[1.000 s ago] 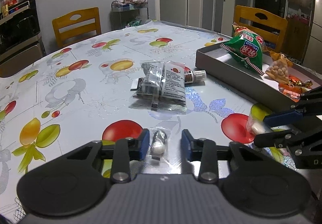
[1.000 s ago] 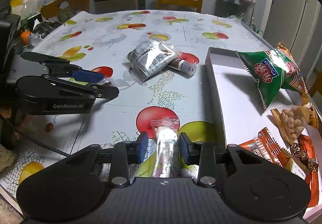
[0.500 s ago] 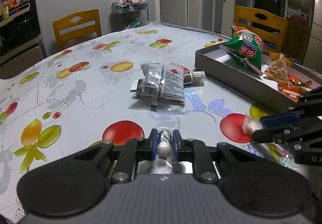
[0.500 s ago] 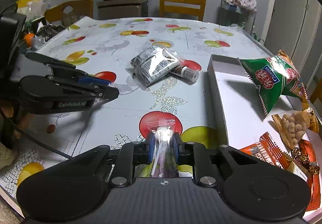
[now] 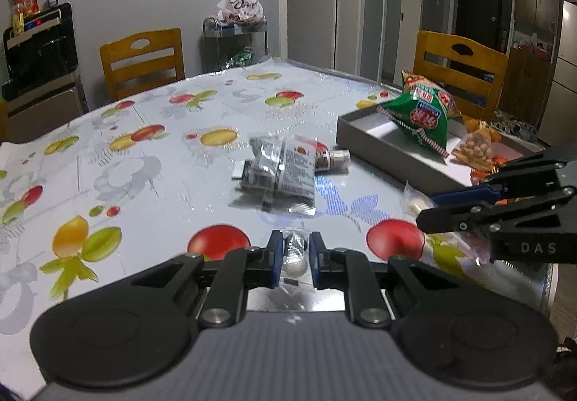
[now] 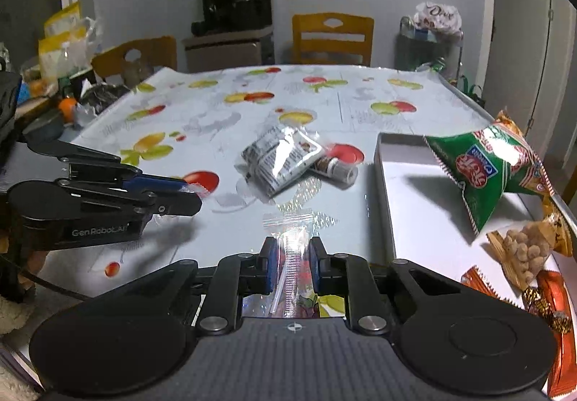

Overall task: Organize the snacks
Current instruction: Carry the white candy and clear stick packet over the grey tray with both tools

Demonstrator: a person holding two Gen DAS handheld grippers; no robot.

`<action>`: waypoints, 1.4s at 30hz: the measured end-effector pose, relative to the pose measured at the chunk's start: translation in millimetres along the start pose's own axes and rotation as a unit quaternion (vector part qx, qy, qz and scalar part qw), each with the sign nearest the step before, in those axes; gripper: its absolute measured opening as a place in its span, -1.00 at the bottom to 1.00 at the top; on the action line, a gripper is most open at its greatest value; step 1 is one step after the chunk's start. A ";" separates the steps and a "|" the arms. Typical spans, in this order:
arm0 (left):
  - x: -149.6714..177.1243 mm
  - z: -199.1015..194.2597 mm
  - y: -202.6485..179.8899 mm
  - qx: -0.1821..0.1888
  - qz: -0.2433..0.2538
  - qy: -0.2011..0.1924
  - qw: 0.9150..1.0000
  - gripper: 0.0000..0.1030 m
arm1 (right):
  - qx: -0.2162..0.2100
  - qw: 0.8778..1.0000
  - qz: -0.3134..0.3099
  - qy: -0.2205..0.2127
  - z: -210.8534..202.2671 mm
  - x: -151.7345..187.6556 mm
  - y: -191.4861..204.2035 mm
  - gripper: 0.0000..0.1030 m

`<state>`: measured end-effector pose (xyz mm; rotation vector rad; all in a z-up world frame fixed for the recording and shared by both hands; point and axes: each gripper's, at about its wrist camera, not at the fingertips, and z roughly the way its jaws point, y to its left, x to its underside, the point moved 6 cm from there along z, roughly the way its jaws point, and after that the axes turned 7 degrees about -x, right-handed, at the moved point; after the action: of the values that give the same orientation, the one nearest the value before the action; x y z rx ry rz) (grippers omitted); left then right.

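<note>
Left wrist view: the left tool (image 5: 293, 254) is clamped on a small clear candy packet (image 5: 295, 253) above the bench (image 5: 144, 163). The right tool (image 6: 293, 262) pinches a clear wrapper (image 6: 293, 249). The grey tray (image 6: 407, 192) holds a green chip bag (image 6: 483, 170), peanuts (image 6: 526, 249) and orange packets (image 6: 551, 296).

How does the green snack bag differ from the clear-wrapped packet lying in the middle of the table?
The green snack bag sits puffed up and tilted against the rim of the grey tray; the clear-wrapped packet lies flat on the tablecloth, outside the tray. The bag is opaque green with a red logo; the packet shows black-and-white print through shiny film. A small bottle touches the packet, not the bag. Neither is held.
</note>
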<state>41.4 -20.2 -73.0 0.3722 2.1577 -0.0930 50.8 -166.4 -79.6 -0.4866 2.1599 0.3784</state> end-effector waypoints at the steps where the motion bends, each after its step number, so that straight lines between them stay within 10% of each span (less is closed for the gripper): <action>1: -2.8 -1.3 -0.5 -0.001 0.001 -0.002 1.000 -0.76 | -0.002 1.000 0.000 -0.003 -1.3 -1.1 -0.7 -0.60; 24: -91.7 16.1 -79.7 0.018 0.071 -0.041 0.996 -0.76 | 0.056 0.997 0.038 -0.027 -21.8 -33.7 -72.4 -0.60; 42: -138.2 112.5 -131.9 0.039 0.063 0.008 0.997 -0.76 | 0.041 0.994 0.103 -0.005 -0.5 -28.3 -126.9 -0.59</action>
<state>164.8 -200.5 -35.3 0.5538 2.1447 -0.1038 125.7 -272.0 -68.4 -0.2152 2.2122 0.4012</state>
